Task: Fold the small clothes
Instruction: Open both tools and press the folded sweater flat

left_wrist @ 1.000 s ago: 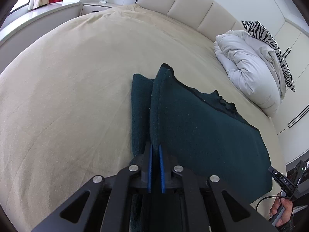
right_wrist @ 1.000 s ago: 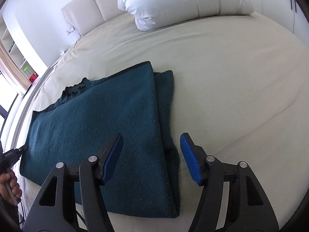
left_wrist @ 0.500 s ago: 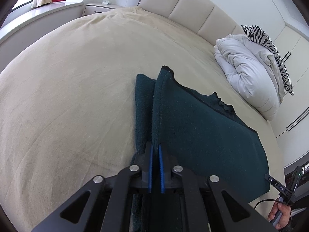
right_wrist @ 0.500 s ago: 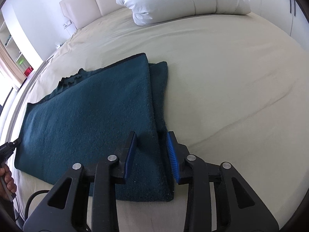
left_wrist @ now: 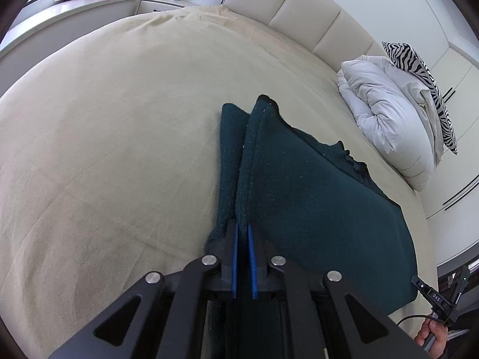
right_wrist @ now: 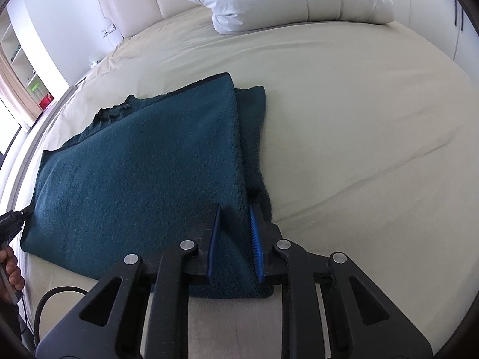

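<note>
A wide bed [left_wrist: 104, 119] under a beige sheet fills both views, with a cream padded headboard [left_wrist: 299, 9] along the top. A bundled white duvet [left_wrist: 389, 119] sits at the right of the left wrist view, a zebra-print pillow [left_wrist: 419, 68] tucked behind it.

The dark teal knit garment [right_wrist: 134, 173] lies flat across the middle of the sheet, folded into a long rectangle, with a narrower layer showing along its edge.

The left gripper [left_wrist: 243, 227], at lower centre of its view, is clenched on one end of the garment, cloth pinched between the blue pads. The right gripper [right_wrist: 235, 212], low in its own view, has just been closing, and its blue pads now squeeze the garment's other end.

A hand [left_wrist: 434, 335] grips a handle at the lower right corner.
</note>
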